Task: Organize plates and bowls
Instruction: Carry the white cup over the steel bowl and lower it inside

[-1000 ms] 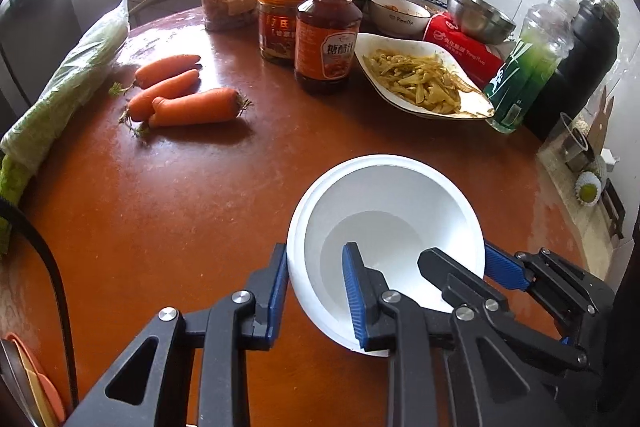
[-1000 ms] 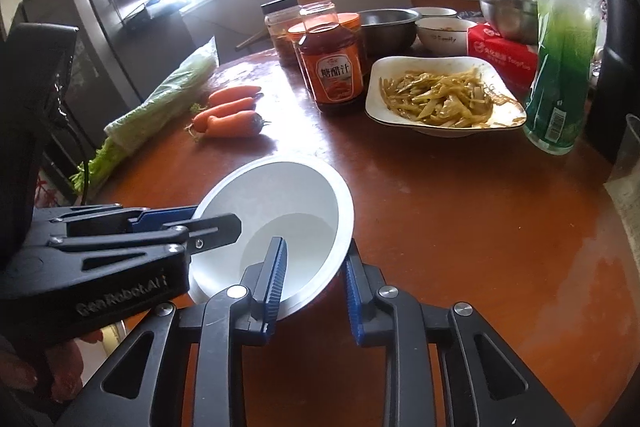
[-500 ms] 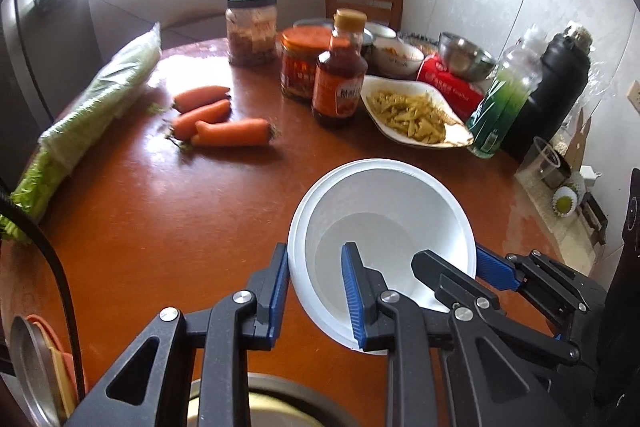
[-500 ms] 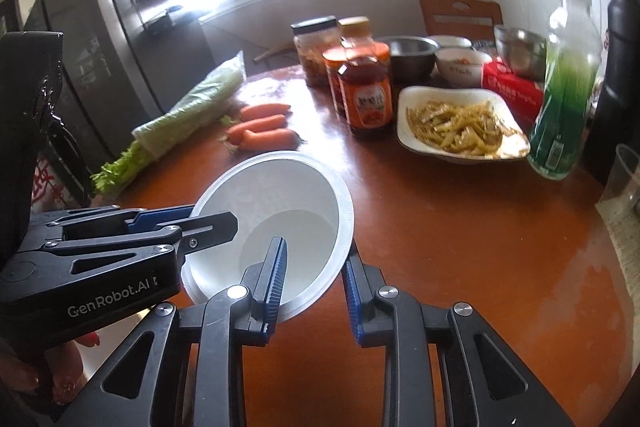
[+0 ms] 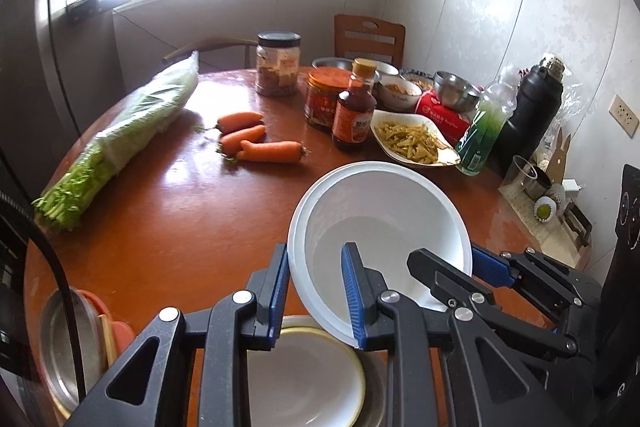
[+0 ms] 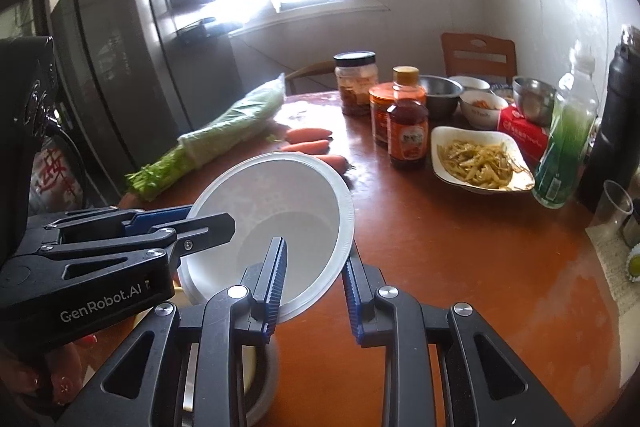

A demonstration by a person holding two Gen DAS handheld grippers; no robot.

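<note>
Evidently the white bowl (image 5: 384,223) is a stiff, glazed thing, ceramic or melamine by its sheen, so I judge it slippery at the rim, fairly light for two grips, and liable to chip if it drops onto the stack beneath. It is held tilted in the air above the near edge of the round wooden table (image 5: 168,227), its mouth turned toward the far side of the room. The left gripper (image 5: 316,291) pinches the near rim, one blue pad outside the wall and one inside; the right gripper (image 6: 314,283) clamps the rim on the opposite side in the same way, one finger in the hollow and one under the flange. The rim is the sensible place to hold, since the flared lip gives the ribbed pads something to bite. The bowl is plain white, deep, with a broad flanged lip and a flat inner floor, and it looks clean and empty. Directly below it sits a pale bowl with a yellowish rim (image 5: 308,379), nested in a metal one, which I take to be the stack it is bound for. A steel plate (image 5: 66,343) lies at the left edge.
</note>
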